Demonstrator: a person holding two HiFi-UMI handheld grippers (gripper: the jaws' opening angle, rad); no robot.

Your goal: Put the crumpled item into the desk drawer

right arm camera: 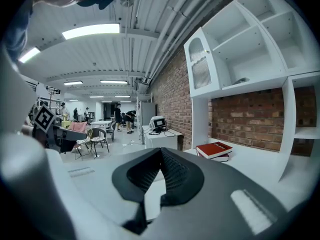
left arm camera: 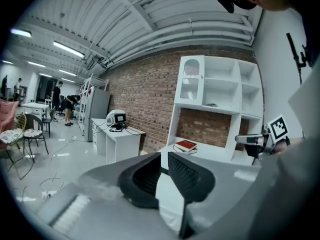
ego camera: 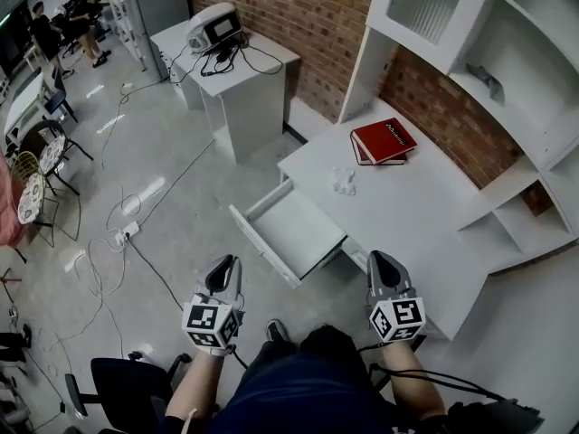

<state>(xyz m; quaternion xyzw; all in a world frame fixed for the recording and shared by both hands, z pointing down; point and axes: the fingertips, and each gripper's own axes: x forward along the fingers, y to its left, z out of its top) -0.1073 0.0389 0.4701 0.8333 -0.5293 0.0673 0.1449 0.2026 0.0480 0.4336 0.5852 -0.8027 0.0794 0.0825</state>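
- Hovering at the near edge of the white laminate desk (ego camera: 425, 208), the right gripper (ego camera: 376, 259) has its jaws clenched together, empty.
- The left gripper (ego camera: 226, 262) hangs over the glossy grey floor (ego camera: 172, 220), jaws slightly parted, holding nothing.
- The small white crumpled item (ego camera: 343, 181) lies on the desk ahead of both grippers, beyond the open white drawer (ego camera: 294, 227).
- A red brick wall (ego camera: 298, 7) stands behind.

Desk (ego camera: 425, 208) in front of me, shelf unit (ego camera: 507, 61) behind it. Drawer (ego camera: 288, 233) sticks out on the desk's left side. Crumpled item (ego camera: 343, 181) on the desktop just behind the drawer, books (ego camera: 384, 141) further back. Side table (ego camera: 237, 80) well off to the left, a device (ego camera: 215, 27) on top.
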